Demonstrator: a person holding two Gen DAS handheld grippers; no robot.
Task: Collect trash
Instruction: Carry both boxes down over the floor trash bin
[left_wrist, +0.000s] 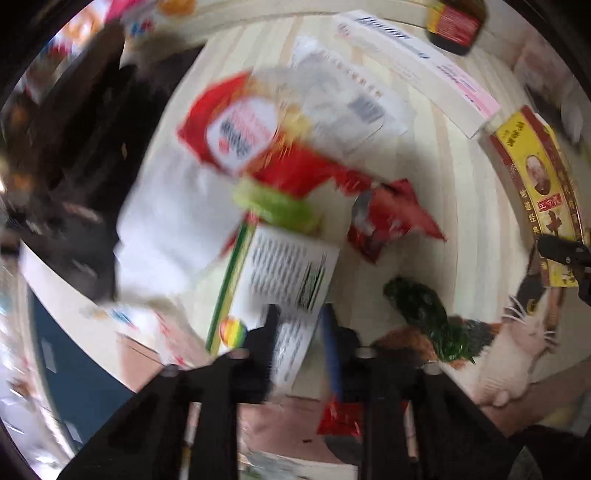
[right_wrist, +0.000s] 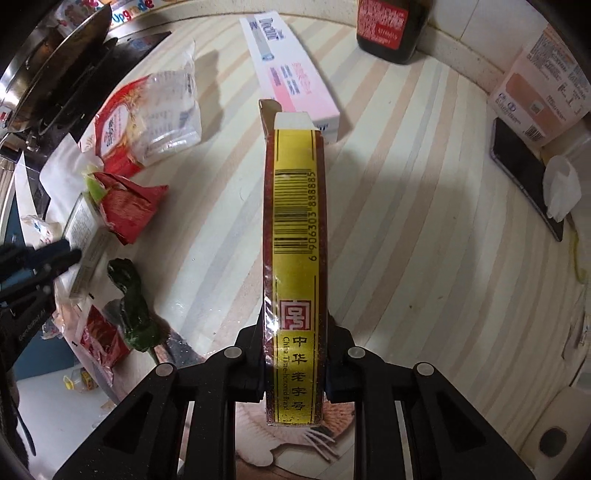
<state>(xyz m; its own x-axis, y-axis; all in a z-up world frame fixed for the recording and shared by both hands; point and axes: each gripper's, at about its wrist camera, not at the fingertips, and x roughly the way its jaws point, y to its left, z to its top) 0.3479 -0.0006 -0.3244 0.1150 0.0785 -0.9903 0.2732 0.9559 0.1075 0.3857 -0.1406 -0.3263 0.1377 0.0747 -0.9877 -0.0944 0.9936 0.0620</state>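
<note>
two wrist fisheyes, both close above the striped countertop (right_wrist: 424, 229)
each looks forward along its fingers; both share the long pink-and-white box (left_wrist: 424, 62) (right_wrist: 295, 70).

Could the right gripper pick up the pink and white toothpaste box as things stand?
Probably not yet: the right gripper is shut on the yellow box, so its jaws are occupied. The toothpaste box lies unobstructed ahead.
</note>
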